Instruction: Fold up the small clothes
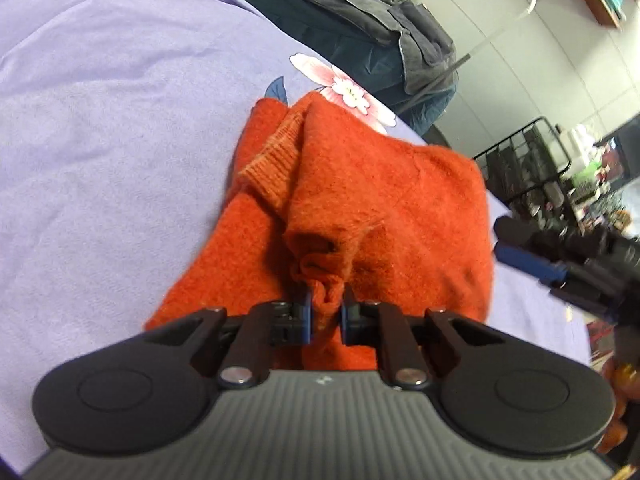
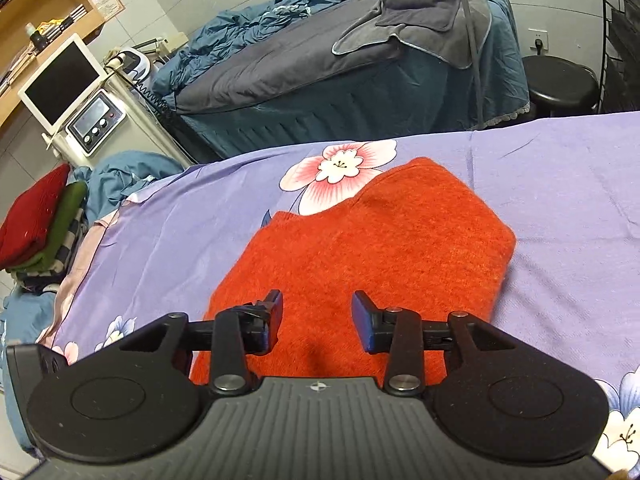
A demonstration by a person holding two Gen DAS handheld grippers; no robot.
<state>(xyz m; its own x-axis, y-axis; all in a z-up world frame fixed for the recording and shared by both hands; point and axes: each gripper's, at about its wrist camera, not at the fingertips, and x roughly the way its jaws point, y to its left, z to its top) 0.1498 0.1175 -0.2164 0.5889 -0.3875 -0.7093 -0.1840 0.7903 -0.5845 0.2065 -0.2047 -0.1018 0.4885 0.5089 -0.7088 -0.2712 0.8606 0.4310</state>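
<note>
An orange knit sweater (image 1: pixel 360 200) lies folded over on a purple flowered sheet (image 1: pixel 100 120). My left gripper (image 1: pixel 326 300) is shut on a bunched fold of the sweater near its front edge, and a ribbed cuff (image 1: pixel 276 160) lies across the top. In the right wrist view the same orange sweater (image 2: pixel 380 232) lies flat below my right gripper (image 2: pixel 316 304). That gripper's jaws stand wide apart just above the knit, with nothing between them. The right gripper (image 1: pixel 560 264) also shows blurred at the right edge of the left wrist view.
The purple flowered sheet (image 2: pixel 560 200) covers the bed I work on. A second bed with grey and blue bedding (image 2: pixel 320 60) stands behind. Folded red and green clothes (image 2: pixel 44 220) are stacked at the left. A black stool (image 2: pixel 560 84) and a machine with a screen (image 2: pixel 60 84) stand nearby.
</note>
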